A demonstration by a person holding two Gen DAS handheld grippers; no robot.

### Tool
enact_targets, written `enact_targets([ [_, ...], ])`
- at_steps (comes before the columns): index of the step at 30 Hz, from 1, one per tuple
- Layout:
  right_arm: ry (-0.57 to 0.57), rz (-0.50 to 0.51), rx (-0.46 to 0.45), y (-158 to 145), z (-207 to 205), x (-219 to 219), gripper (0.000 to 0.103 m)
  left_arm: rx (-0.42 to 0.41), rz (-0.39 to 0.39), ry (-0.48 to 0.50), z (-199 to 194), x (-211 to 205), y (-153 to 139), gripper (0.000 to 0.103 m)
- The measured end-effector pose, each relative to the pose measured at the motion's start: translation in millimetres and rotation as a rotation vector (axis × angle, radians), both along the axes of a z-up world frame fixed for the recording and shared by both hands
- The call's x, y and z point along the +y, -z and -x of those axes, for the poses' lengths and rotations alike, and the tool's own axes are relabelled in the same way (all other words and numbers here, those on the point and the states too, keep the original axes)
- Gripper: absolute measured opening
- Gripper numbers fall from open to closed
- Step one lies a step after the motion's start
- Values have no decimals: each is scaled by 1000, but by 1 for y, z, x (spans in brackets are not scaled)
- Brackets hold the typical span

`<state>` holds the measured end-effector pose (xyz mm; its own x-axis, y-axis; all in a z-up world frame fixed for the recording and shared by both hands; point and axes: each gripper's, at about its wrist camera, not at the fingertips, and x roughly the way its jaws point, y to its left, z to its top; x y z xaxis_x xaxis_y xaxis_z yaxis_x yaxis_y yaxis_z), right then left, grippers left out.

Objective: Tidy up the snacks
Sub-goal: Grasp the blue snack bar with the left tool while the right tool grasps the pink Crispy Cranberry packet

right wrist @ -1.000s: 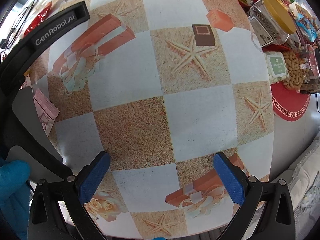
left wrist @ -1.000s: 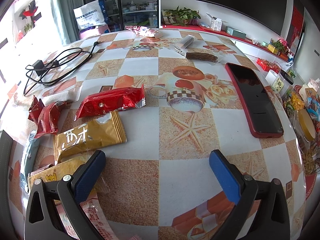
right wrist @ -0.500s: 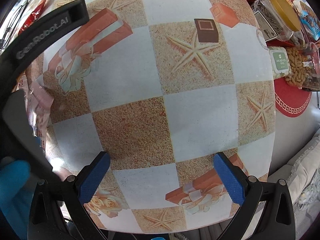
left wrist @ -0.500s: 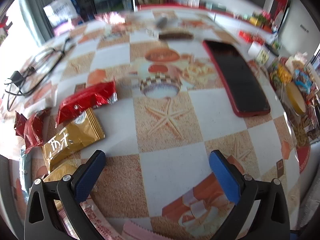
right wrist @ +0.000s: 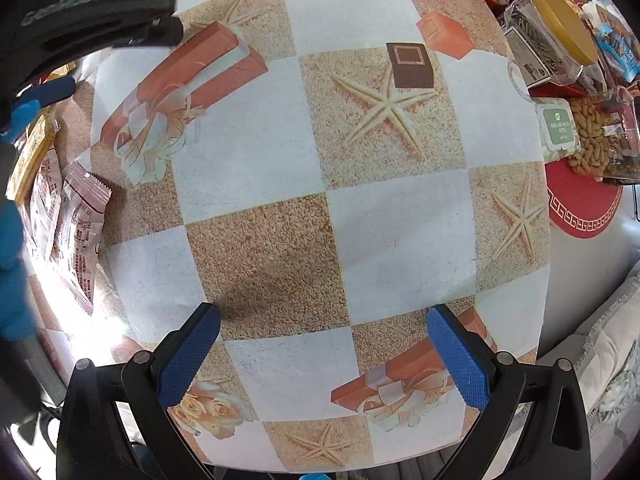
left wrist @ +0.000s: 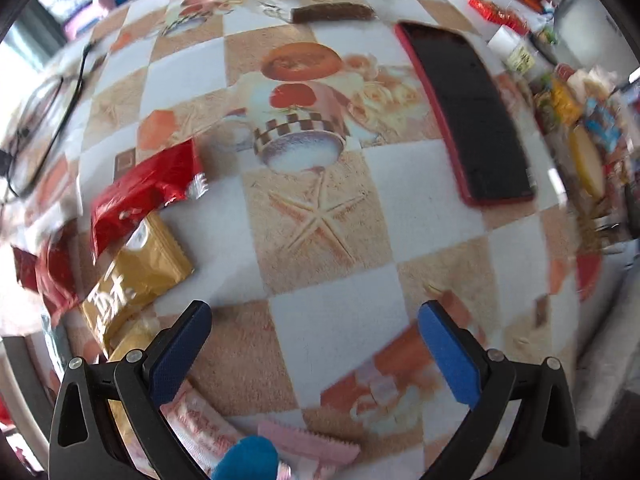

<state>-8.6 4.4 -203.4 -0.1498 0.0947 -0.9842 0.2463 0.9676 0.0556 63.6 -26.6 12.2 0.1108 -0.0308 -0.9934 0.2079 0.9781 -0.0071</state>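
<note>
Snack packets lie along the table's left side in the left wrist view: a red packet (left wrist: 140, 196), a gold packet (left wrist: 132, 284), another red one (left wrist: 52, 276) and pink packets (left wrist: 308, 444) near the bottom edge. My left gripper (left wrist: 314, 352) hovers open over the bare cloth to their right, holding nothing. A brown bar (left wrist: 332, 12) lies at the far side. In the right wrist view my right gripper (right wrist: 324, 356) is open above the patterned cloth, empty. The pink packets (right wrist: 78, 236) lie at its left, beside the other gripper's black body (right wrist: 92, 4).
A red-cased phone (left wrist: 468, 120) lies at right centre. Jars and snack bags (left wrist: 584, 136) crowd the right edge; a yellow-lidded jar (right wrist: 560, 32) and peanuts (right wrist: 592, 136) show there too. A black cable (left wrist: 44, 112) lies at far left. The table edge (right wrist: 540, 300) drops off right.
The left gripper has tilted downward and swung right, so the packets slid toward the frame's left and pink packets appeared at the bottom. The right gripper shifted slightly; both stayed open.
</note>
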Motion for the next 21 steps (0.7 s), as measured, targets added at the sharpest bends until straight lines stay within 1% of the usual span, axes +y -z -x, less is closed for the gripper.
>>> enact_targets([
  [2,0,2,-17,-1,6,3,103,-41,22,-35,-3,13,-19,103],
  [3,0,3,-22,-3,7,4,103,-73,30,-54,-2,25,-35,103],
  [5,0,5,-34,-4,12,6,103,-108,36,-80,3,49,-52,103],
  [6,0,7,-38,-4,14,6,103,-122,29,-93,6,60,-56,103],
  [9,2,16,-56,-6,19,6,103,-155,-16,-155,26,106,-50,103],
  [10,3,19,-61,-7,21,6,103,-145,-20,-177,31,123,-47,103],
  [11,4,24,-63,-8,21,7,103,-120,-36,-202,30,141,-40,103],
  [13,7,27,-63,-8,22,7,103,-75,-40,-243,40,171,-28,103],
  [15,8,28,-42,-7,22,7,103,-46,-44,-285,35,197,-16,103],
  [17,25,31,9,-5,18,7,103,-16,-33,-304,32,211,-8,103],
  [18,52,20,31,-6,18,8,103,2,-27,-300,29,214,-2,103],
  [19,73,1,31,-8,16,10,103,14,-29,-295,28,217,4,103],
  [21,100,-58,2,-16,14,19,103,21,-33,-291,26,221,10,103],
])
